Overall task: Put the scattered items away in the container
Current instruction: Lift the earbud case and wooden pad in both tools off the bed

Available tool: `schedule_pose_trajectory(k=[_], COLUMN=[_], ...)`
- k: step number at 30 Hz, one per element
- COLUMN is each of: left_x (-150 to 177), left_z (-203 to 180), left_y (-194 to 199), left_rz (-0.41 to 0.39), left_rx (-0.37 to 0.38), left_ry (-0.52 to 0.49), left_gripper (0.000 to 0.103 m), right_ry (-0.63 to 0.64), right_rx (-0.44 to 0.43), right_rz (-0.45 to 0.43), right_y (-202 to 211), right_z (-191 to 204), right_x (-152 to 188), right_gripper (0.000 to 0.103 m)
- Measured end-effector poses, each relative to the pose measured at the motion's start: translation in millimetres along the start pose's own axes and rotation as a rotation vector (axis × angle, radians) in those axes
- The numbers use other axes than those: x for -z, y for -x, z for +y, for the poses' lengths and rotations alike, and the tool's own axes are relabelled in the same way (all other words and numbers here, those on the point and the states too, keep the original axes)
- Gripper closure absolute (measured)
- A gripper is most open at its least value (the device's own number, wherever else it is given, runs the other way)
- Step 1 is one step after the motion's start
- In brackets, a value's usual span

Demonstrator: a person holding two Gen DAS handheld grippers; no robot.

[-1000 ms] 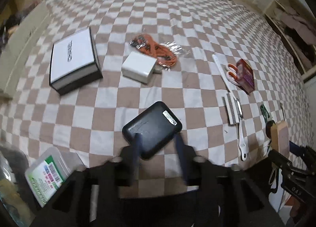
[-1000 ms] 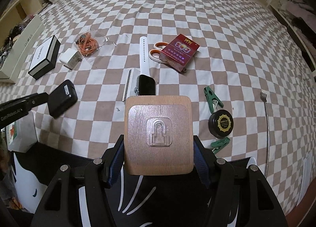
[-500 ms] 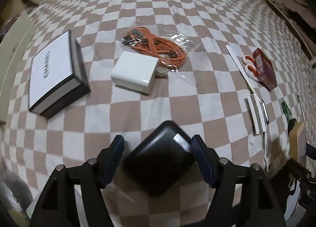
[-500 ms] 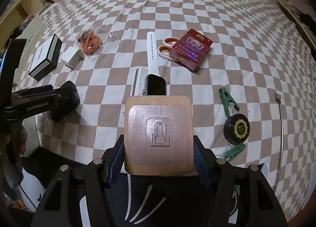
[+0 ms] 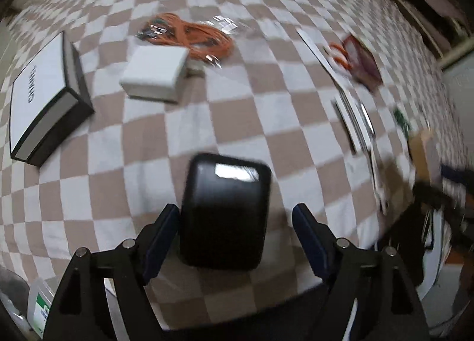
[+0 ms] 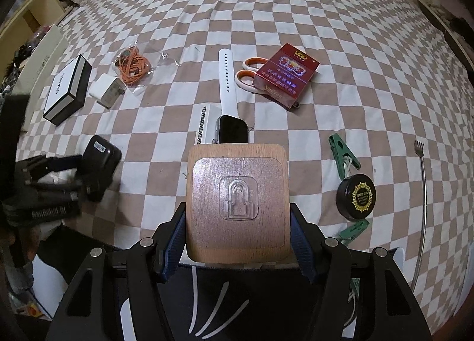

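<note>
Left claw (image 5: 235, 219) spread around blurred black case (image 5: 225, 210); right claw (image 6: 238, 231) clenched on wooden square (image 6: 238, 201).

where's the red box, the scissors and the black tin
red box (image 6: 286, 74), right wrist view, middle of its printed top face
scissors (image 6: 248, 70), right wrist view, on the orange and white handle loops left of the box
black tin (image 6: 356, 200), right wrist view, on the gold emblem on its lid
</note>
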State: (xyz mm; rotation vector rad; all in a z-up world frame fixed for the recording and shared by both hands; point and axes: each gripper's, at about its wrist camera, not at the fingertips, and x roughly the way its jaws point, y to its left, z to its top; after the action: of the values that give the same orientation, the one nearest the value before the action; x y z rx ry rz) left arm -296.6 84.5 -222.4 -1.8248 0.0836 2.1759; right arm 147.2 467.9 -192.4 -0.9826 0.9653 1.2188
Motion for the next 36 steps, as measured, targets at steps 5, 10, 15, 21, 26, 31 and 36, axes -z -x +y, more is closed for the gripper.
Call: schedule_pose_trajectory(k=[5,10,15,21,26,31,36], left_x=[0.7,-3.8,-6.1,-3.6,1.8,10.2,17.9], left_z=[-7.3,-11.0,-11.2,-7.9,-4.8,-3.7,-1.0], left_y=[-5.6,-16.8,-19.3,-16.3,-11.5,-6.4,7.4], left_rz=[-0.006,0.001,0.001,-0.012,-0.017,-0.020,-0.045], left_rx=[-0.071,-0.138,-0.159,-0.161,-0.135,-0.118,-0.109], left_ry=[0.007,0.019,0.025,0.046,0.069,0.083,0.089], left_gripper=[0.026,0.032,0.035,0.042,0.042,0.042,0.042], right_ry=[0.006,0.018,0.022,0.019,0.023,0.018,0.010], right_rx=[0.005,-0.002,0.004,0.014,0.013,0.021,0.028], right_rz=[-0.002,0.002,0.012,0.021,0.016,0.002,-0.014], right_y=[2.7,-1.4,-8.2,-11.0,-5.9,1.7,12.1], right_z=[2.6,8.0,7.6,5.4,4.0,-0.2,-2.0], right_x=[1.9,-0.2,-1.2,1.2,6.2,11.3,15.9], right_gripper=[0.038,0.038,0.038,0.038,0.038,0.038,0.038])
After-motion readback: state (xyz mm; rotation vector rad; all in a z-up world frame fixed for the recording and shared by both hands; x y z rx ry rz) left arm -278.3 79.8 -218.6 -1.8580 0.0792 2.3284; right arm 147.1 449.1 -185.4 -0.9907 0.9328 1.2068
